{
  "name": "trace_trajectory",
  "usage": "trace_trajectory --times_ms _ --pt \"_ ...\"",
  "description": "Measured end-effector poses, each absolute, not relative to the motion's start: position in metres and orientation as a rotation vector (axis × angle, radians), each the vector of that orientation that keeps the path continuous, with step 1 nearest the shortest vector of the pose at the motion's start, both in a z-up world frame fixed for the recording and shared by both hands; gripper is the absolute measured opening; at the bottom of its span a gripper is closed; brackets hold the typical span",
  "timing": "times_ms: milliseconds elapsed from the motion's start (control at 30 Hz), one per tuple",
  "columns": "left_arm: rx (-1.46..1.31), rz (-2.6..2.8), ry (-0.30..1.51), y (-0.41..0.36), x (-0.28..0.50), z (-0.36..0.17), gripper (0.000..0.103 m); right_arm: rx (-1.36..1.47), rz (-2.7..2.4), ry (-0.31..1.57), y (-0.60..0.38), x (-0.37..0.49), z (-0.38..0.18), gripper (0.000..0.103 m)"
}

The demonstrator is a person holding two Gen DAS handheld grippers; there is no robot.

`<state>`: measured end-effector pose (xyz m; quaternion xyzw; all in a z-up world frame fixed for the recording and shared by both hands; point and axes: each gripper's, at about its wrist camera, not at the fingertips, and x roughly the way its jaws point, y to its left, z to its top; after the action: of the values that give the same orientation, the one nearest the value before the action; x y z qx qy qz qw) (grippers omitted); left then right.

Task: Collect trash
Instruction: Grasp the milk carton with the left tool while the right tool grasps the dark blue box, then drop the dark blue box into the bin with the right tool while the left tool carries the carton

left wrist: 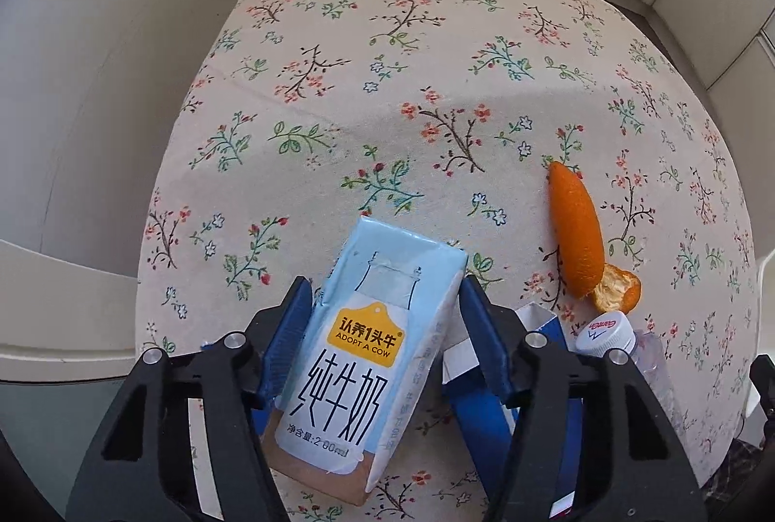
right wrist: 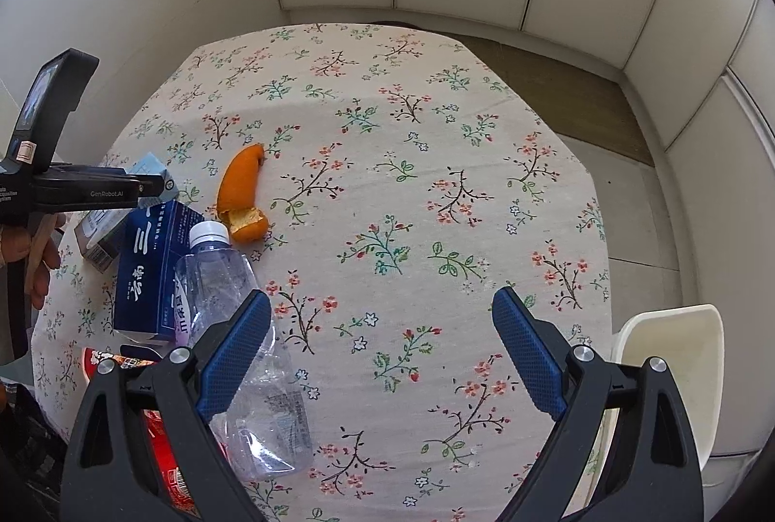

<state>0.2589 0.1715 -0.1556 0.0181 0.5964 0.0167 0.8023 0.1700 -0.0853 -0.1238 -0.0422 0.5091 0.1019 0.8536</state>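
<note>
Milk carton (left wrist: 358, 357), pale blue and lying flat on the floral tablecloth (left wrist: 387, 96), sat between the blue pads of the left gripper (left wrist: 382, 294), its long axis running along the line of the fingers, so the pads faced its two long sides. Both pads met those sides in the left wrist view, and the carton was judged clamped, though how firmly could not be told. Its yellow badge read "ADOPT A COW" under Chinese characters, with large black characters and a net-content line below. Taking the carton as landmark: a dark blue box (right wrist: 150, 275) with white Chinese lettering lay just beside it on the side of the right hand; a clear plastic bottle (right wrist: 242, 347) with a white cap (left wrist: 605, 333) bearing red script too small to read lay just past that box; orange peel (left wrist: 579, 241) lay beyond the bottle cap, apart from the carton. A red packet (right wrist: 160, 439) showed near the table edge beneath the bottle. The right gripper (right wrist: 382, 352) stood with fingers wide apart and nothing between them, one pad over the bottle's flank, making it the nearer tool for the bottle. A cream bin (right wrist: 678, 376) stood off the table edge, well apart from the carton.
</note>
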Motion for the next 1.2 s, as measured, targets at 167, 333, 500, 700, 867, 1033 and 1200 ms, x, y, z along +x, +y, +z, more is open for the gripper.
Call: trace_trajectory --times_ms 167,333,500,700,867,1033,1200 --pt "0.117 0.1 1.332 0.177 0.254 -0.172 0.069 -0.091 0.283 1.059 -0.067 0.167 -0.118 0.09" --pt "0.062 0.083 1.231 0.185 0.247 -0.144 0.053 -0.106 0.377 1.045 -0.037 0.163 -0.111 0.09" --pt "-0.066 0.071 1.072 0.2 0.224 -0.086 0.053 -0.126 0.491 1.041 0.007 0.158 -0.109 0.09" --pt "-0.171 0.115 0.881 0.226 0.189 -0.023 0.053 -0.235 0.548 1.059 0.063 0.157 -0.125 0.09" --pt "-0.233 0.145 0.823 0.249 0.176 -0.004 0.053 -0.27 0.536 1.102 0.084 0.165 -0.147 0.09" --pt "-0.248 0.149 0.862 0.257 0.179 -0.016 0.053 -0.286 0.553 1.107 0.094 0.169 -0.161 0.084" --pt "-0.264 0.155 0.894 0.261 0.183 -0.026 0.053 -0.327 0.545 1.132 0.1 0.17 -0.174 0.056"
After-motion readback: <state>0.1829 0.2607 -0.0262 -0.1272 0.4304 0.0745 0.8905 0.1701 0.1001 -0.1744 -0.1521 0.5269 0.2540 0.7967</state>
